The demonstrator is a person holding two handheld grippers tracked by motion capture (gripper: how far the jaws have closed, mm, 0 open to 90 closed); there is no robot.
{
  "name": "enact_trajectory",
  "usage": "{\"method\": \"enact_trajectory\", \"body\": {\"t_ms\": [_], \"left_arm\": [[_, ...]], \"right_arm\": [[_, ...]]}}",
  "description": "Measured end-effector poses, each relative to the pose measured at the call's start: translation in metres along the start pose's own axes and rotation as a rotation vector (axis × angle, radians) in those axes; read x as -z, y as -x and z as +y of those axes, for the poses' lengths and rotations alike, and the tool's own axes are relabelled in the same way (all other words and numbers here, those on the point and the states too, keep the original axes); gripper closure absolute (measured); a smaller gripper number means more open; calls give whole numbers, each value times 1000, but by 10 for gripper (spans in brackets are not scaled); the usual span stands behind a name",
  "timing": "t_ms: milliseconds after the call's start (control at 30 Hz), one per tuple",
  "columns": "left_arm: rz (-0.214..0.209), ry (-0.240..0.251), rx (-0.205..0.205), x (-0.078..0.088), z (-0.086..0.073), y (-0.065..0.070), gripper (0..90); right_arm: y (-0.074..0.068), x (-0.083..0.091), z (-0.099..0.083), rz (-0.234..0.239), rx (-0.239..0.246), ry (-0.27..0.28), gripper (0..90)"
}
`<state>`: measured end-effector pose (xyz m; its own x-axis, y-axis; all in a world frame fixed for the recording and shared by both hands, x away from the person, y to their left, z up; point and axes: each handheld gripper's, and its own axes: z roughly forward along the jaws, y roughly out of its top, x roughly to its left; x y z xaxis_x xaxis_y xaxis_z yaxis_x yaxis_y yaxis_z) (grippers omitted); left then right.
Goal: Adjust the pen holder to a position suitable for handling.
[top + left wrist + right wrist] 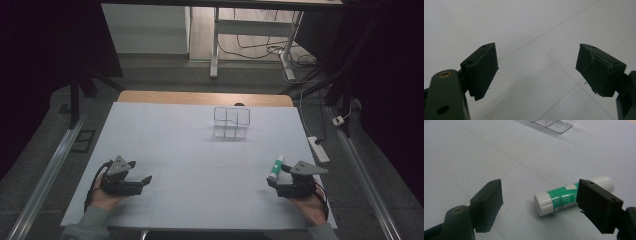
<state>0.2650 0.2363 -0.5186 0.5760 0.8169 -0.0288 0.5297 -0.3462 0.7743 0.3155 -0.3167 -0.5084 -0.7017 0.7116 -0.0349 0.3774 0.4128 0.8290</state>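
A: We are seeing the right gripper [540,205] holding its 2 matte black jaws wide apart, gripping nothing. A green-and-white glue stick [564,198], a smooth cylinder, is lying on the white table [474,152] between them, just beside the right-hand jaw.

B: We are seeing the left gripper [536,72] spreading over bare sheet, also gripping nothing. A clear plastic organizer [231,122] is sitting well beyond both.

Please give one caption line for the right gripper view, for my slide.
Open right tongs around a green-and-white glue stick lying on the white table.
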Motion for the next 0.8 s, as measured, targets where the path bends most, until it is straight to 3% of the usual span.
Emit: {"method": "enact_trajectory", "body": {"t_ms": [800], "left_arm": [[2, -2, -7, -1, 0, 1, 177]], "right_arm": [[-1, 0, 2, -8, 8, 4, 224]]}}
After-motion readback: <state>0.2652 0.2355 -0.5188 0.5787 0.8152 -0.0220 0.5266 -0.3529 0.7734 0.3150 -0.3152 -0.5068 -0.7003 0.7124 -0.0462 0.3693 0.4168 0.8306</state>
